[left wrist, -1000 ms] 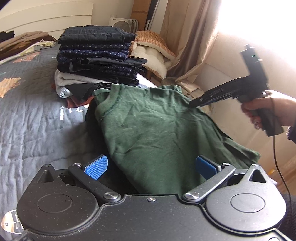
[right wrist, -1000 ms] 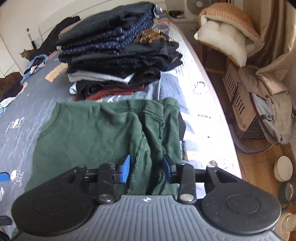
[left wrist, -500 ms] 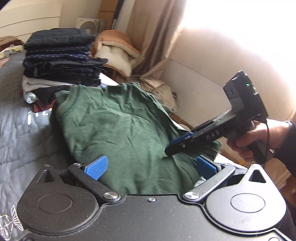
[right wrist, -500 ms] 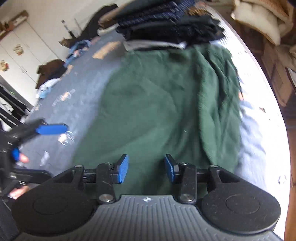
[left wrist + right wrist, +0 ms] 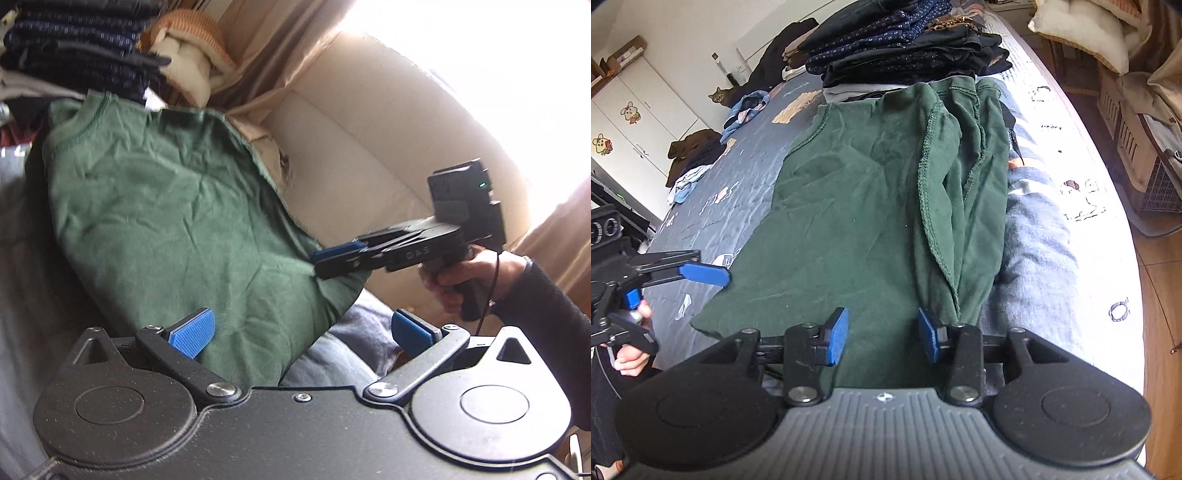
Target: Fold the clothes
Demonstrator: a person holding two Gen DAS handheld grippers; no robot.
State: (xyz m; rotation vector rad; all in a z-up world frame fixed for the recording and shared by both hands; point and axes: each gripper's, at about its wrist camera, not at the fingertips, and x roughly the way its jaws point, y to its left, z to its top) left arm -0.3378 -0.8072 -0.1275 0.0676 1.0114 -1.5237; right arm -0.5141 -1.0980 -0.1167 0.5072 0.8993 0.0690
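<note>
A dark green shirt (image 5: 871, 206) lies flat on the grey-blue quilt (image 5: 1038, 236), collar far, with its right side folded inward along a stitched seam. My right gripper (image 5: 882, 334) hovers open over the near hem, its blue pads apart and only flat cloth showing between them. In the left wrist view the same right gripper (image 5: 325, 258) reaches in from the right to the shirt's (image 5: 166, 221) edge, held by a hand (image 5: 461, 277). My left gripper (image 5: 301, 332) is open wide over the shirt's near left corner. One of its blue fingers (image 5: 705, 274) shows at the shirt's left edge.
A tall stack of folded dark clothes (image 5: 905, 48) stands just past the collar. Loose garments (image 5: 694, 151) and a cat (image 5: 722, 96) are at the far left of the bed. The bed's edge (image 5: 1108, 221) runs down the right, with a crate (image 5: 1145, 155) on the floor.
My right gripper swept from the shirt's folded right side back to its near hem. The left gripper turned rightward and dipped, so the clothes stack slid to its view's top left.
</note>
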